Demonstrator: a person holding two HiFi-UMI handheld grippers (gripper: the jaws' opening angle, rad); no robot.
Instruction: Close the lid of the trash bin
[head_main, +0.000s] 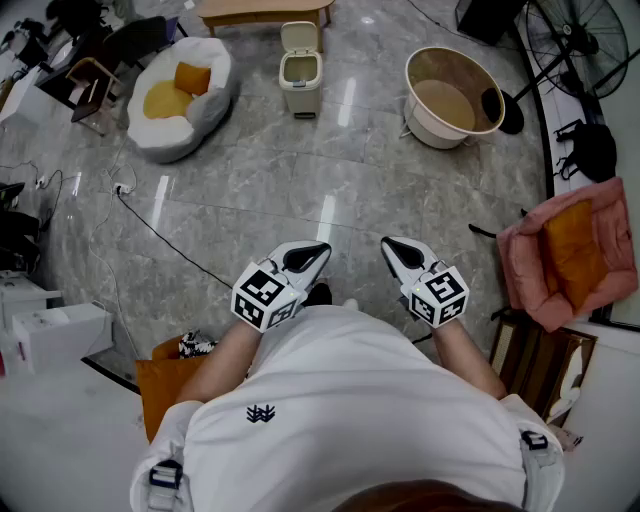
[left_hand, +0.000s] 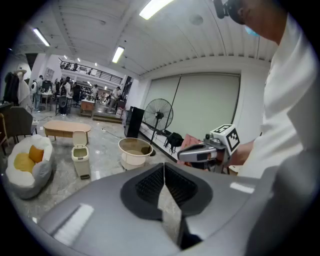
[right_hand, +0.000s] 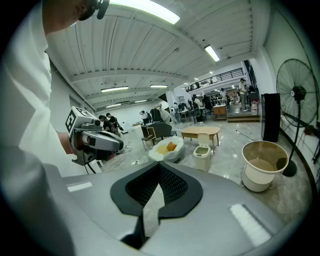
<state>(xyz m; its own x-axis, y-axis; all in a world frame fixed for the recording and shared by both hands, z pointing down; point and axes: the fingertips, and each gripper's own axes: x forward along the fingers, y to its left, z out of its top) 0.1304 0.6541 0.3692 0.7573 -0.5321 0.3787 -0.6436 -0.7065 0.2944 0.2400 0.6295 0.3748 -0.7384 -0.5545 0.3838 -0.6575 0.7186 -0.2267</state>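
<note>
A small cream trash bin (head_main: 300, 82) stands on the floor far ahead, its lid (head_main: 299, 37) tipped up and open. The bin also shows in the left gripper view (left_hand: 80, 159) and in the right gripper view (right_hand: 202, 156). Both grippers are held close to my chest, well short of the bin. My left gripper (head_main: 318, 249) is shut with nothing in it, its tips touching (left_hand: 164, 166). My right gripper (head_main: 388, 245) is shut and empty too (right_hand: 159, 167).
A white beanbag (head_main: 183, 95) with orange cushions lies left of the bin. A round beige tub (head_main: 452, 96) stands to the right, a low wooden table (head_main: 262, 10) behind. A pink chair (head_main: 568, 258) and a fan (head_main: 570, 40) are at right. A cable (head_main: 160, 237) crosses the floor.
</note>
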